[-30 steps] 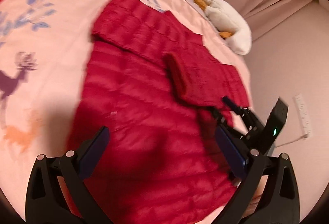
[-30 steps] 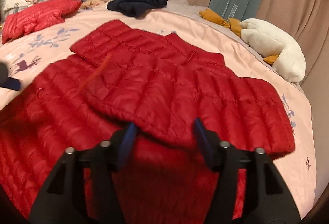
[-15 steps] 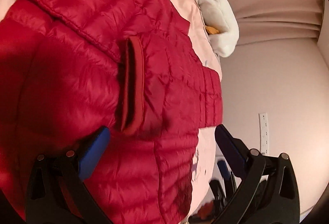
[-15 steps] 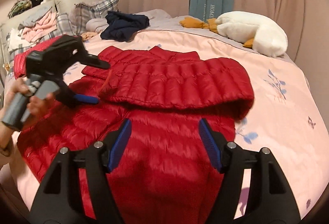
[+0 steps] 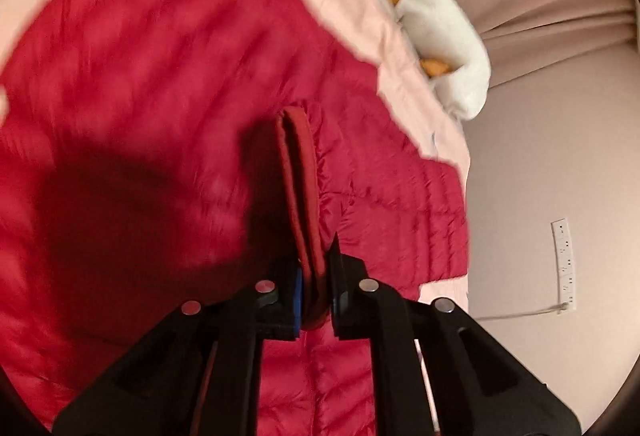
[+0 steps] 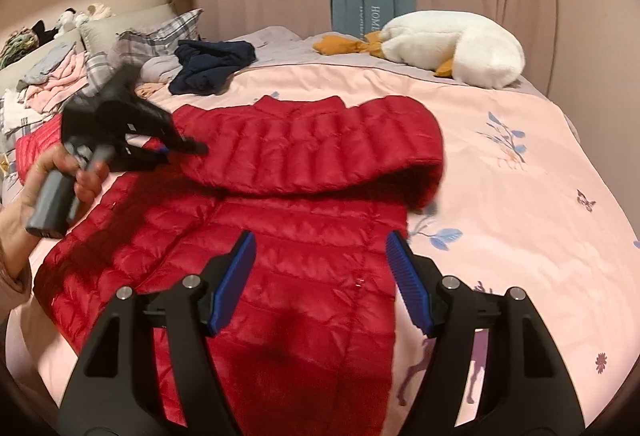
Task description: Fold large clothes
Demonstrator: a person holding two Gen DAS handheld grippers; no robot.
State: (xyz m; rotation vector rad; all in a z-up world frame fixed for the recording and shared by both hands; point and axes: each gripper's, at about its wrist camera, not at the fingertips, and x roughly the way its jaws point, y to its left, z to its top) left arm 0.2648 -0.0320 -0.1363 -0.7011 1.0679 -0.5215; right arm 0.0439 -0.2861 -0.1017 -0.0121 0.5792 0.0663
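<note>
A red quilted down jacket [image 6: 304, 236] lies spread on the pink bedspread [image 6: 520, 196], with one sleeve folded across its chest. In the left wrist view my left gripper [image 5: 314, 276] is shut on the sleeve's dark red cuff [image 5: 300, 192]. The jacket [image 5: 140, 96] fills that view. In the right wrist view the left gripper [image 6: 188, 148] sits at the jacket's left side, held by a hand. My right gripper [image 6: 320, 276] is open and empty above the jacket's lower body.
A white plush goose [image 6: 452, 48] lies at the bed's far right. A dark navy garment [image 6: 212, 66] and plaid pillows [image 6: 156, 36] lie at the back. Folded clothes [image 6: 52, 76] are stacked far left. A wall [image 5: 560, 156] borders the bed.
My left gripper has moved in and closed on the sleeve cuff. My right gripper has drawn back a little and stayed open.
</note>
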